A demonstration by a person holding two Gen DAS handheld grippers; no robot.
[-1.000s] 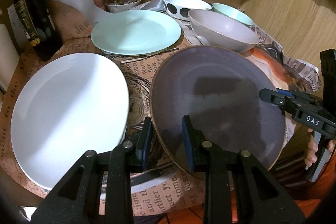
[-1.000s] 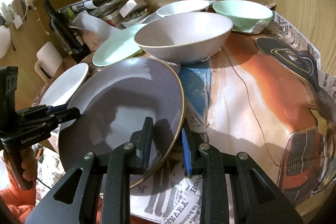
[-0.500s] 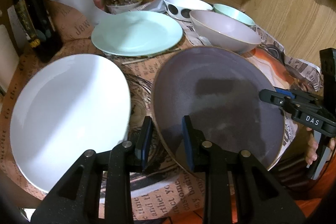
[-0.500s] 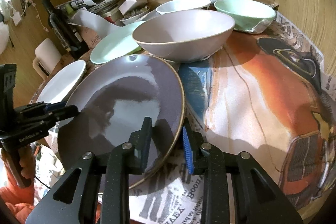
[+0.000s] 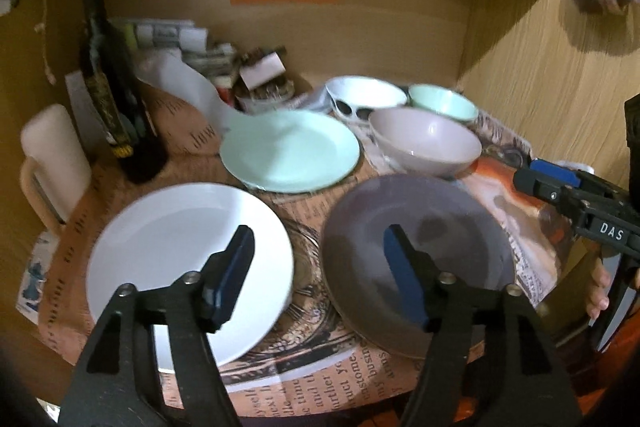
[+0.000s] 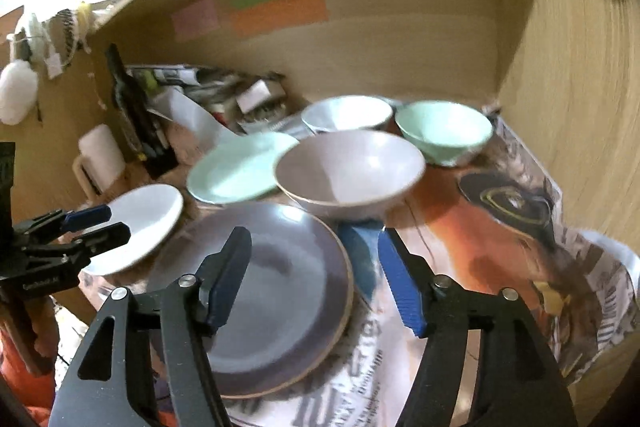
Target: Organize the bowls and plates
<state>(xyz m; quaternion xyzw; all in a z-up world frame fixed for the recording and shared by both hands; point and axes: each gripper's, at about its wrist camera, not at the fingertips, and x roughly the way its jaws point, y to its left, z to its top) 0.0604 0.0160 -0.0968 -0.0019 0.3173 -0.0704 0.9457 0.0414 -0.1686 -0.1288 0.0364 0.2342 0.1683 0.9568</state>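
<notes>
A purple-grey plate lies flat on the newspaper-covered table. My left gripper hovers above the gap between it and a white plate. Its jaws are opening with nothing between them. My right gripper hangs over the grey plate's right rim, its jaws also opening and empty. Behind are a mint plate, a lilac bowl, a mint bowl and a white bowl with black dots. Each gripper shows in the other's view: the right gripper, the left gripper.
A dark bottle and a white mug stand at the left. Papers and small clutter fill the back. A wooden back wall, a right side wall and a shelf overhead close in the table.
Both grippers have opened and let go of the grey plate's rim. Both have risen and tilted up, so more of the back wall shows. The grey plate now rests on the table.
</notes>
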